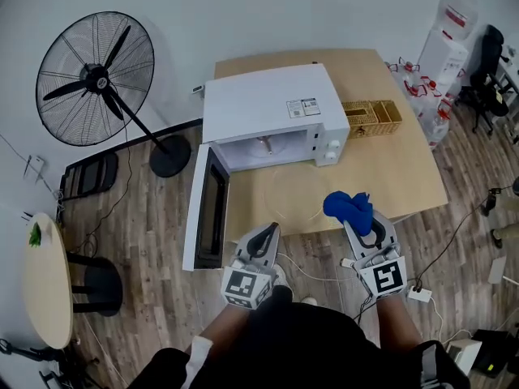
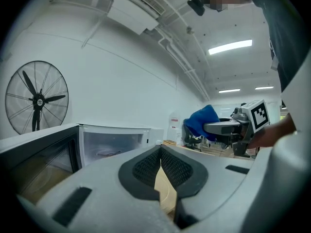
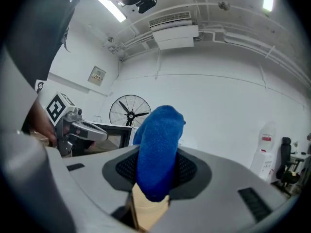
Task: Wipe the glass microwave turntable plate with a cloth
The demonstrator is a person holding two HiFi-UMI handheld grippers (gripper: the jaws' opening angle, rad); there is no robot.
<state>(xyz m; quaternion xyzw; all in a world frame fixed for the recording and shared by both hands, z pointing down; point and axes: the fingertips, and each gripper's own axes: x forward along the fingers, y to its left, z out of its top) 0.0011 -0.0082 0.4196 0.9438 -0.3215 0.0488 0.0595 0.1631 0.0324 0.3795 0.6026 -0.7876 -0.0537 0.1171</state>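
My right gripper [image 1: 365, 227] clamps the blue cloth [image 1: 350, 207]. My left gripper [image 1: 270, 230] has jaws together, empty. Both sit at the table [image 1: 405, 160] near edge. Microwave [image 1: 272, 108] farther back, door open.

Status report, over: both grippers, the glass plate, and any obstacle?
Left gripper shut, empty. Right gripper shut on blue cloth. Glass plate flat on table before open microwave, not yet touched. Nothing between cloth and plate.

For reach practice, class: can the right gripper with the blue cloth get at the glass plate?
Probably yes: the glass plate lies uncovered on the table; the right gripper, shut on the blue cloth, hovers beside it.
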